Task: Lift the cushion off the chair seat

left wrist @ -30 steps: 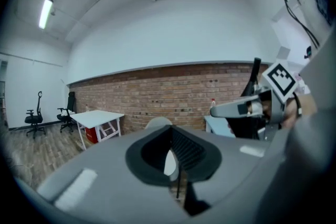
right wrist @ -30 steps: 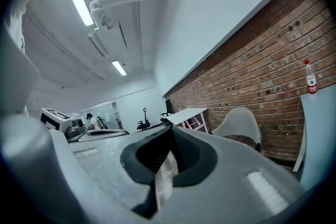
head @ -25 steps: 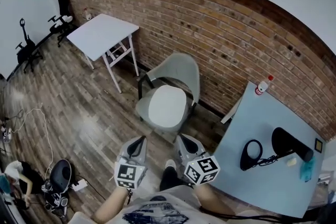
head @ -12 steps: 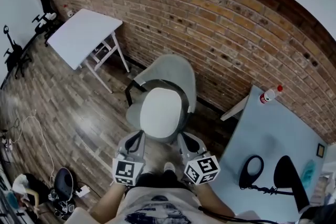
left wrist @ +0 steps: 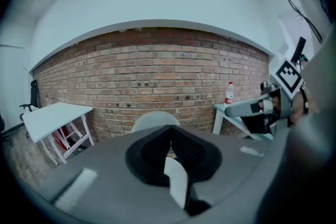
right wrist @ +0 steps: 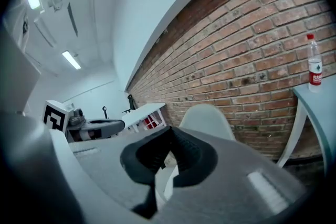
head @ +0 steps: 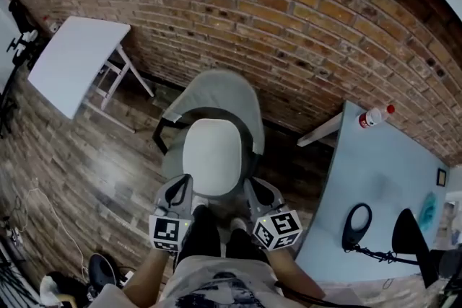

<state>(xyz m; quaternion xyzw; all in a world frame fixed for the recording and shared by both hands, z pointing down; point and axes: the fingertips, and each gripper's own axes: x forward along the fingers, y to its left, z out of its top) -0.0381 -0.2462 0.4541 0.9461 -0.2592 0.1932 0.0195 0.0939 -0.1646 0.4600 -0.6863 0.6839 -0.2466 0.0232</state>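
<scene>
A white oval cushion (head: 211, 155) lies on the seat of a grey shell chair (head: 217, 89) that stands against the brick wall. Both grippers are held side by side just short of the seat's front edge. My left gripper (head: 181, 184) is near the cushion's front left and my right gripper (head: 253, 187) near its front right; neither touches it. Both are shut with nothing between the jaws. The chair's back (left wrist: 153, 120) rises just beyond the closed jaws in the left gripper view, and the chair back (right wrist: 208, 120) shows likewise in the right gripper view.
A white folding table (head: 75, 60) stands to the left by the wall. To the right is a pale blue table (head: 375, 177) with a red-capped bottle (head: 373, 116) and black gear (head: 358, 226). A dark shoe (head: 102, 271) lies on the wood floor at the lower left.
The chair has drawn closer and moved to the centre of the head view. Both shut grippers have gone forward and now sit at the seat's front edge.
</scene>
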